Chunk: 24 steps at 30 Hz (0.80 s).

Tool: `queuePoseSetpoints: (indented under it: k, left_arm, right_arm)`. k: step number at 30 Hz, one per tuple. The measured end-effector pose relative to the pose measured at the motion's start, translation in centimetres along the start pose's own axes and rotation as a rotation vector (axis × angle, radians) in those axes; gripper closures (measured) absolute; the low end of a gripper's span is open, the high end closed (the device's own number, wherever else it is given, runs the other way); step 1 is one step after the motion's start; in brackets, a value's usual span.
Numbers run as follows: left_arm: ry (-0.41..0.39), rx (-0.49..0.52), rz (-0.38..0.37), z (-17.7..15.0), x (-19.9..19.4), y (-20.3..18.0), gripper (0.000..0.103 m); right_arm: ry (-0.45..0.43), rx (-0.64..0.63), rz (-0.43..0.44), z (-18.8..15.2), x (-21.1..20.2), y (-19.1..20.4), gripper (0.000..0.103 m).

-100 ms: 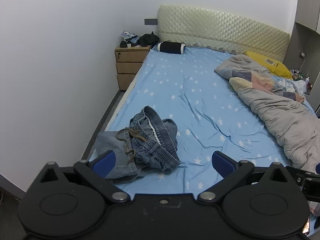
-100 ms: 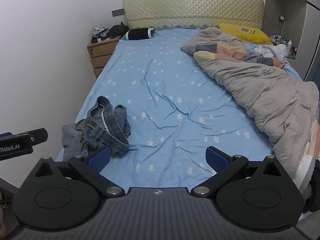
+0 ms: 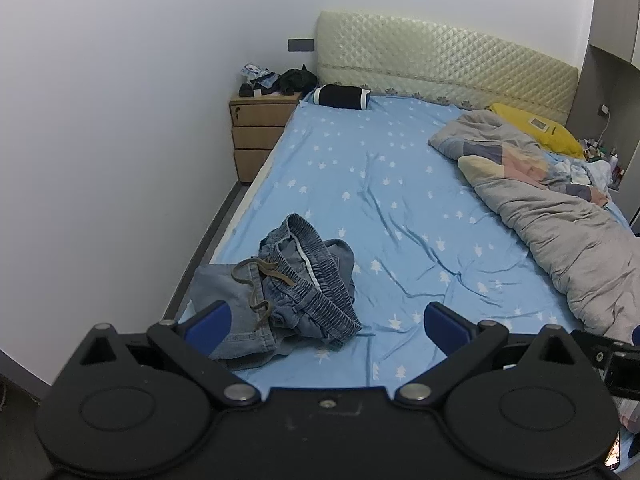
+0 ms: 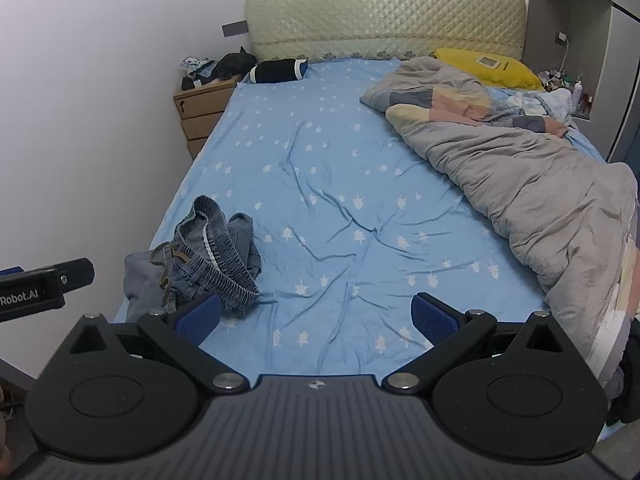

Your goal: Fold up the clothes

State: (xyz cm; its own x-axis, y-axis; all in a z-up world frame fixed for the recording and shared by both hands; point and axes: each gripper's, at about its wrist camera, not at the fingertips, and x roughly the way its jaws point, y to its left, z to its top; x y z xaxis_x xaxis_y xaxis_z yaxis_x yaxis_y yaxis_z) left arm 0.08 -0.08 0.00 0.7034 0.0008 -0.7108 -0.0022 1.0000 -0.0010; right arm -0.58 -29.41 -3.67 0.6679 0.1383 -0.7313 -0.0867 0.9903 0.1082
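Your left hand-held gripper [image 3: 326,322] is spread wide and holds nothing. Your right hand-held gripper [image 4: 316,318] is spread wide too, and it is empty.

The jeans [image 3: 280,292] lie in a crumpled heap on the bed [image 3: 400,208], near its foot and close to the wall-side edge. In the left wrist view the heap sits at about 11 o'clock from the gap between the fingers, just past the left blue pad. In the right wrist view the jeans [image 4: 208,256] sit at about 10 o'clock, just beyond the left blue pad. The stretchy waistband stands up in a loop, and a brown cord [image 3: 256,280] lies across the flat denim part. Neither gripper touches the jeans.

The blue sheet with white trees is wrinkled in the middle. A grey blanket [image 4: 520,184] is bunched along the bed at 2 o'clock. A yellow pillow [image 4: 488,66] and a black roll pillow [image 4: 278,71] lie by the headboard [image 4: 384,20]. A wooden nightstand [image 3: 262,136] stands beside the bed at the wall.
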Motion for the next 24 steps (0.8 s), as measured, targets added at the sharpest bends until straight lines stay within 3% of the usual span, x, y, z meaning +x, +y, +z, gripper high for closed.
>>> queuePoseSetpoints:
  k: [24]
  left_arm:
    - [-0.018, 0.027, 0.009, 0.50, -0.52, -0.35, 0.000]
  right_arm:
    - [-0.004, 0.022, 0.012, -0.24, -0.17, -0.08, 0.000]
